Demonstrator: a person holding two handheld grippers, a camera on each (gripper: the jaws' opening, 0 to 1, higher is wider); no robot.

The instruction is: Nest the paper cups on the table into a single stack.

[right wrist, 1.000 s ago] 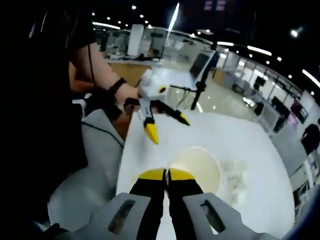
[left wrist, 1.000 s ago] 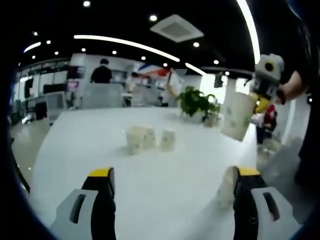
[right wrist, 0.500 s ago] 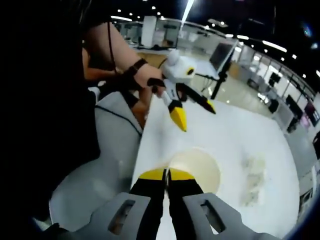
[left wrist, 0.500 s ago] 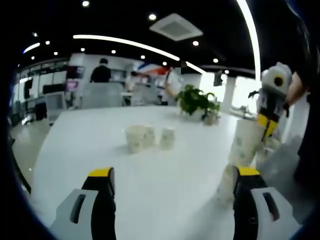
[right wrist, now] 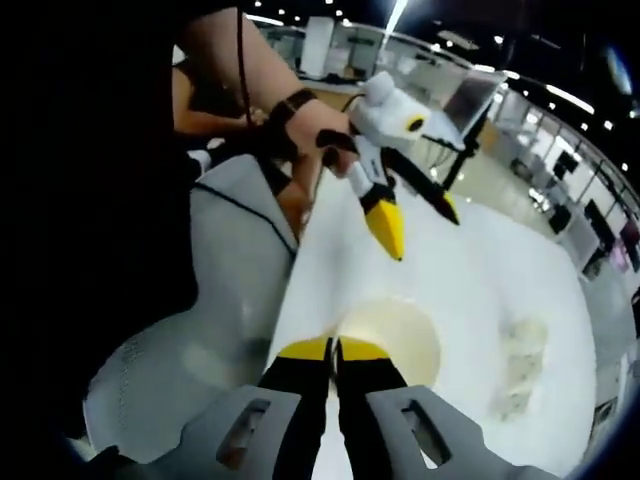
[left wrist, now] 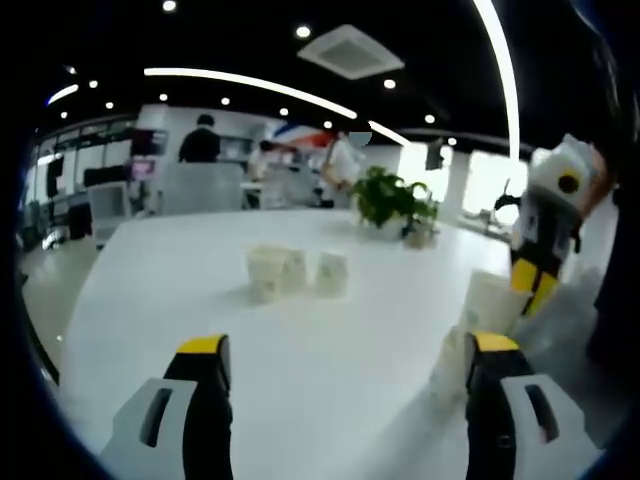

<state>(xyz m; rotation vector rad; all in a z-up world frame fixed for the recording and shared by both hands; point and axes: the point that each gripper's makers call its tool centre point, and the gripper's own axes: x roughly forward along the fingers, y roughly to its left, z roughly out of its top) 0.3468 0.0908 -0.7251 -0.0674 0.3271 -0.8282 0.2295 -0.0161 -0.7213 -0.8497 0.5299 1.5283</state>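
Note:
Three paper cups (left wrist: 292, 272) stand close together mid-table on the white table (left wrist: 150, 290). My left gripper (left wrist: 350, 372) is open, low over the table, with nothing between its jaws. Another paper cup (left wrist: 448, 362) stands just inside its right jaw. From the right comes my right gripper (left wrist: 535, 285), shut on the rim of a patterned paper cup (left wrist: 488, 303) held low right behind that cup; whether they touch I cannot tell. In the right gripper view, my right gripper (right wrist: 335, 350) pinches the near rim of the held cup (right wrist: 400, 335), with the left gripper (right wrist: 415, 218) open beyond it.
A potted plant (left wrist: 392, 203) stands at the table's far side. A white chair (right wrist: 190, 340) sits against the table edge, beside the person's arm (right wrist: 240, 90). The grouped cups (right wrist: 518, 365) lie to the right. People and desks fill the background (left wrist: 205, 150).
My right gripper has brought its cup down from high at the right to table level beside my left gripper's right jaw. The left gripper has stayed put and open.

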